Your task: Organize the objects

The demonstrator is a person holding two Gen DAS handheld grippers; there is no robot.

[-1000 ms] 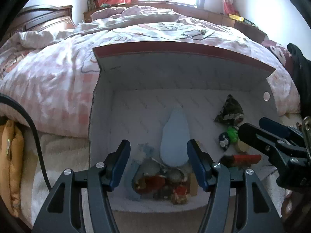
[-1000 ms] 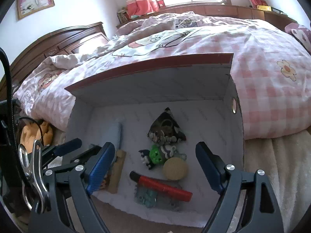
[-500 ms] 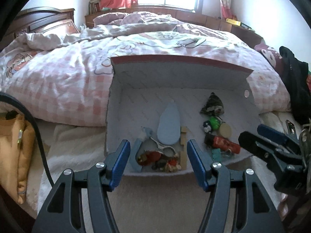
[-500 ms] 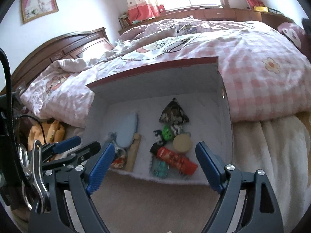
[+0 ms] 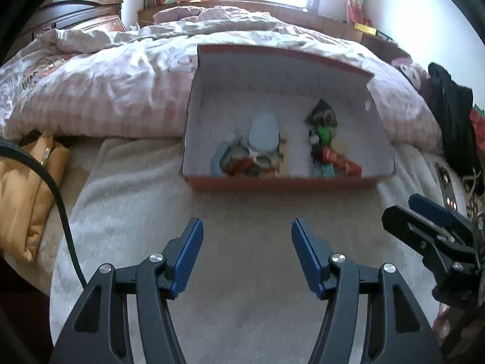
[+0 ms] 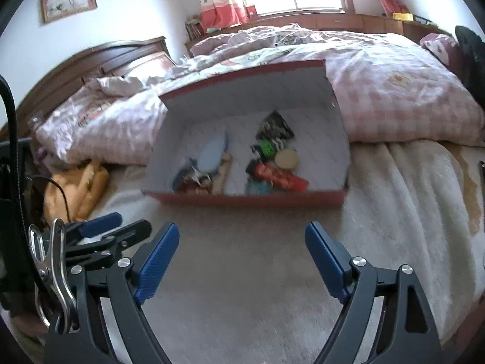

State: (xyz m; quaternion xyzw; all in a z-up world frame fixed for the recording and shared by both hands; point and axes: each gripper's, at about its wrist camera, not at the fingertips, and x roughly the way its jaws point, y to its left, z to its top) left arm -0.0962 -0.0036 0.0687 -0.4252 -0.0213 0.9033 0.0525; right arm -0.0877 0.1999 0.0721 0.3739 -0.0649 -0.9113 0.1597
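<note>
1. We see the left gripper point(image 5: 247, 254) with its jaws spread wide and nothing between them, only bare pale blanket point(image 5: 242, 212) under the gap.
2. The right gripper point(image 6: 241, 261) is the same: jaws spread, empty, over the same blanket.
3. The red box point(image 5: 282, 183) sits ahead of both sets of jaws, well apart from the fingertips, its back wall up against the pink checked quilt point(image 5: 106, 91).
4. Inside the box, ahead of the left jaws, we note a light blue oval piece point(image 5: 263, 133) over a jumble of small items (blurred, we cannot tell them apart).
5. Further right in the box lie a red tube point(image 6: 280, 177), a round tan disc point(image 6: 286, 158), a green toy point(image 6: 266, 148) and a dark triangular packet point(image 6: 274, 126) at the back.
6. In the left wrist view the right gripper shows off to the right of the left jaws; in the right wrist view the left gripper sits just left of the right jaws.
7. An orange bag point(image 5: 24, 182) lies far left of the left jaws, a black cable point(image 5: 65, 212) crossing it.
</note>
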